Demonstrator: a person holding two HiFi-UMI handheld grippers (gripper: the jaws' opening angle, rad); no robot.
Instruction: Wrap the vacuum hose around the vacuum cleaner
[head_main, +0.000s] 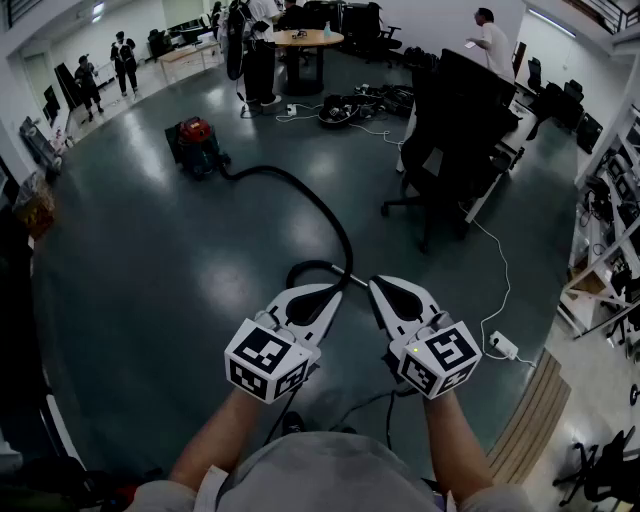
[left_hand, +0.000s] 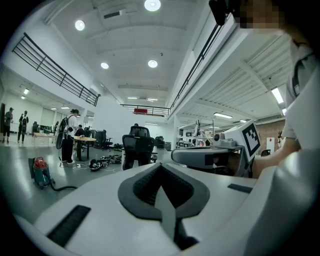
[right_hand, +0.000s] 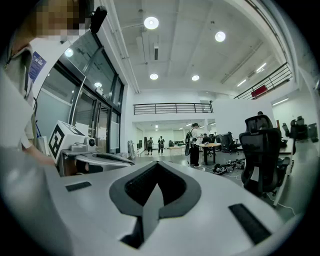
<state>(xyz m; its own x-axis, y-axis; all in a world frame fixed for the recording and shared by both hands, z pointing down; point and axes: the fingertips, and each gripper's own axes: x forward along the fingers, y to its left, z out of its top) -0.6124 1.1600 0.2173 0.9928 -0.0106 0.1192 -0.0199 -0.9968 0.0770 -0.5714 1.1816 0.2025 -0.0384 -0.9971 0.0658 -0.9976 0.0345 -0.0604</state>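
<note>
Hand-held grippers: two. The left hand-held gripper (head_main: 325, 298) and the right hand-held gripper (head_main: 384, 294) are held side by side above the floor, tips pointing forward. Each gripper view shows its jaws fully together, pad against pad: left (left_hand: 162, 186), right (right_hand: 156, 183).

Vacuum cleaner: one. The red and dark vacuum cleaner (head_main: 195, 146) stands on the grey floor (head_main: 150, 260), well apart from both hand-held grippers, ahead and to the left. It also shows low at the left of the left gripper view (left_hand: 40, 171).

Hose: one. The black hose (head_main: 305, 197) leaves the vacuum cleaner, runs across the floor in a wide curve and ends in a loop just ahead of the hand-held gripper tips. It lies unwrapped on the floor.

Surroundings:
- One black office chair (head_main: 450, 145) stands right of the hose, beside a desk.
- One round surface (head_main: 308, 40) stands farther back, with a person (head_main: 245, 45) beside it.
- Two people (head_main: 105, 68) stand at far left; one person (head_main: 492, 42) at far right.
- One pile of cables (head_main: 345, 106) lies beyond the vacuum cleaner.
- One white power strip (head_main: 502, 345) lies right of the right hand-held gripper.
</note>
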